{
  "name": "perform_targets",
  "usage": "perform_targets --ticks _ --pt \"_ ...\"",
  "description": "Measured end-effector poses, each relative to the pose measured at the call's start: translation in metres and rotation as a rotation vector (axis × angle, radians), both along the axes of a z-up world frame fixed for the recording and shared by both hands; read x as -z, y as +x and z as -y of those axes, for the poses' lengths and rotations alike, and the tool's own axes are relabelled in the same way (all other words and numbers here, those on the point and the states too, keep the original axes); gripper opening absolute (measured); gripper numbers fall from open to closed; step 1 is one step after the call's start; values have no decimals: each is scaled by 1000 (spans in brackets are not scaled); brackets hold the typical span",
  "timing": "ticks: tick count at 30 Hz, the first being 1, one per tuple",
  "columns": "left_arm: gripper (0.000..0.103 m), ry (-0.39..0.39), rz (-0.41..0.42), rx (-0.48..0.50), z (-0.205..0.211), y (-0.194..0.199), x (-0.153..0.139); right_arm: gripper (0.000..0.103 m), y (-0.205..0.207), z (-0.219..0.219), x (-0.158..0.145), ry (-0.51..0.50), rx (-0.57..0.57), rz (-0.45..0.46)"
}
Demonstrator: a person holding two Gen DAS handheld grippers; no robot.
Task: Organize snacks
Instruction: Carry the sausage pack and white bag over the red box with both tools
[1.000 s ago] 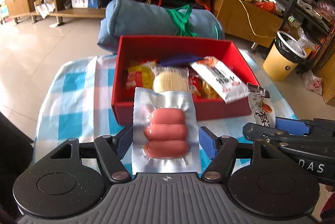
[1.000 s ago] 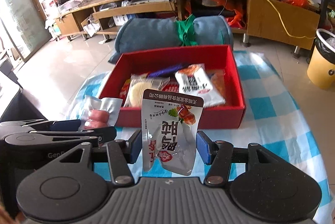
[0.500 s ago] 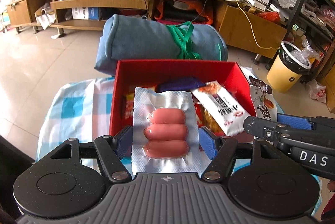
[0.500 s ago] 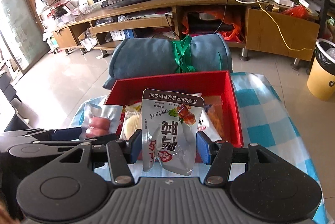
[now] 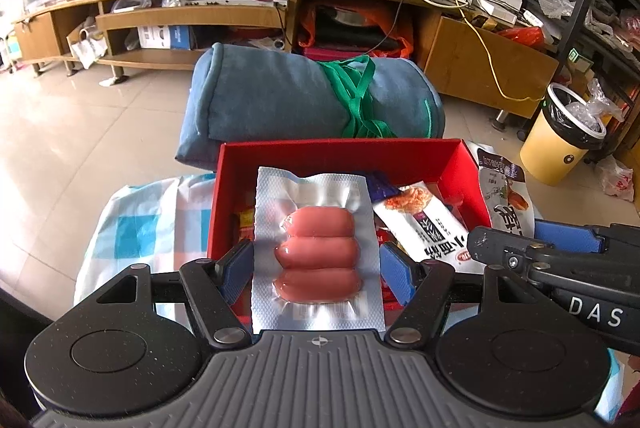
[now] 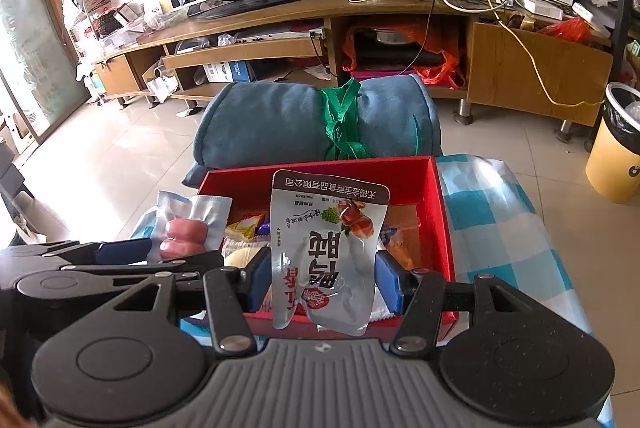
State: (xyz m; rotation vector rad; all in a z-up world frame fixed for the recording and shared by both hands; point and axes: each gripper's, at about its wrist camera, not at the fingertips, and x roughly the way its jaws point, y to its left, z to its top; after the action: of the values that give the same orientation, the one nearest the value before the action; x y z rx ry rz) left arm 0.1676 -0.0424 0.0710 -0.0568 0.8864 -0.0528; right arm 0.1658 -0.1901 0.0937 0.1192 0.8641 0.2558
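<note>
holding a snack each, both tongs hang over the red box [image 5: 340,152]. the left tongs [image 5: 316,268] are clamped on the sausage pack [image 5: 316,248]. the right tongs [image 6: 324,280] are clamped on the gray pouch [image 6: 328,252]. the step looks like putting snacks in. next, each should go lower over a free spot, then let go.
</note>
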Motion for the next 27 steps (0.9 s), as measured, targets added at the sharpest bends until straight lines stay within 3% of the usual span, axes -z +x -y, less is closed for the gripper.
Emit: perform_targets --ticks 27 --pt "74 34 -15 -26 -1 39 6 50 43 -2 10 7 5 -35"
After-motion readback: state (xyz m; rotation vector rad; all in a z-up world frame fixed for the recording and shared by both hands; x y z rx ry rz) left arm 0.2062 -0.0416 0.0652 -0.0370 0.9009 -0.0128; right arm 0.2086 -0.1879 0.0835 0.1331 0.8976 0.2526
